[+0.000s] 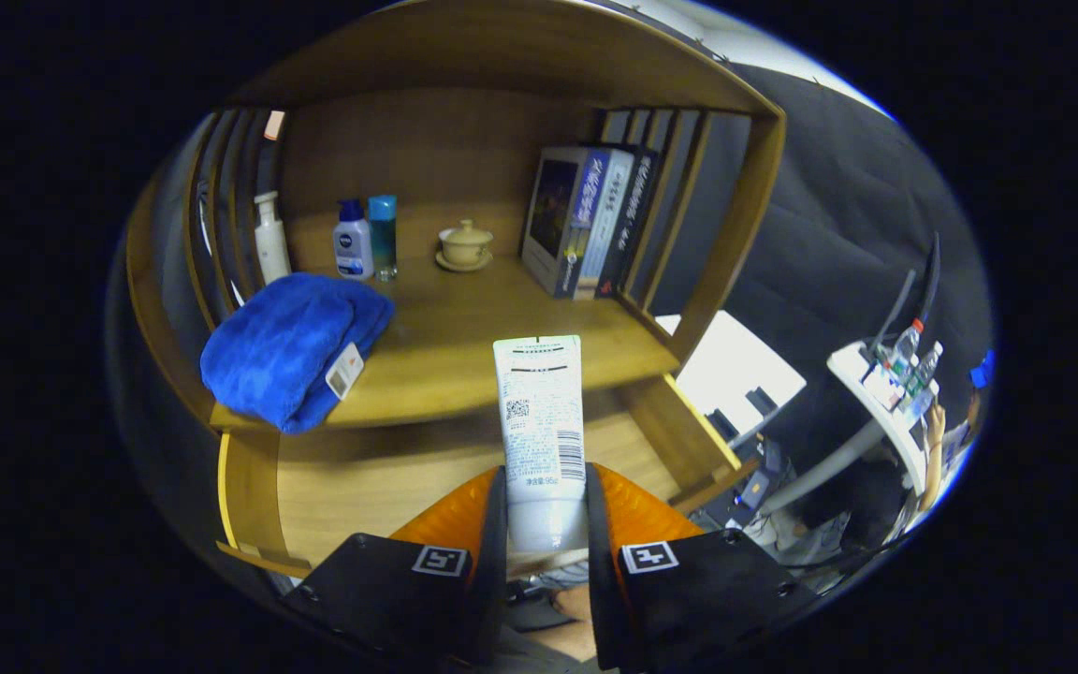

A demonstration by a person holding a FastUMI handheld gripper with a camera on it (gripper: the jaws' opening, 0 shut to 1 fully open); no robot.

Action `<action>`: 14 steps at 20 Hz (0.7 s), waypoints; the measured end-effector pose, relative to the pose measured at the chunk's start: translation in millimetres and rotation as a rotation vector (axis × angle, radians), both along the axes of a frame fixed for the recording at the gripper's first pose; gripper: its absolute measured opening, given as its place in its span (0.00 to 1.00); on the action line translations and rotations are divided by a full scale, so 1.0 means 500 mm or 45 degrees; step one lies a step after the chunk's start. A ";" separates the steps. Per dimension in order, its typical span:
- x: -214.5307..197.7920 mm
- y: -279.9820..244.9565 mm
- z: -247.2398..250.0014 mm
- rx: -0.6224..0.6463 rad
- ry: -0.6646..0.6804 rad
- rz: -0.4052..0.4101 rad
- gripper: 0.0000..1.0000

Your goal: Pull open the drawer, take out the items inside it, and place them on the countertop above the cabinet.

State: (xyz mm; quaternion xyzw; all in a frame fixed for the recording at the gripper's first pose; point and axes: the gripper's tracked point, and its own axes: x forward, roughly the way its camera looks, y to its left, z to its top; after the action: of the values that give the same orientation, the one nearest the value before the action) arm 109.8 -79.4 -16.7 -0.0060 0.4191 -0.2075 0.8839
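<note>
Jaws are clamped on the tube [540, 421], 1 finger each side of its lower end, so the gripper [546, 524] has a solid pinch near the cap. The crimped end sticks out ahead of the fingers toward 12 o'clock. Holding it low like that makes sense to me: the long flat body stays out front where it can be laid down first, and the fingers don't have to get near the wood.

The tube hangs over the open drawer [380, 473], and its far tip reaches the front edge of the countertop [464, 337]. Looks like it's out of the drawer and partway to being set down. I can't see anything else lying in the drawer, though the fingers hide part of it.

Around it on the countertop: a blue towel [291, 346] at about 10 o'clock from the tube, right at the front edge. Behind that, a white pump bottle [270, 236], then 2 more bottles [366, 239] side by side. A little lidded cup [465, 245] on a saucer sits near 12 o'clock, and books [586, 220] lean at 1 o'clock.

The bare strip between towel and books, straight ahead, seems the obvious landing spot. The towel is the closest thing to bump; the cabinet's right post at 2 o'clock is well apart.
</note>
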 end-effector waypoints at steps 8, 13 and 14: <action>0.240 -0.025 -0.084 0.139 -0.065 0.128 0.46; 0.287 -0.045 -0.149 0.113 0.007 0.194 0.46; 0.294 -0.048 -0.152 0.099 0.008 0.207 0.46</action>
State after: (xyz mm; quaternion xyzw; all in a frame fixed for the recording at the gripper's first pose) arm 256.7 -103.4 -92.8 -0.0064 0.4279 -0.1187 0.8960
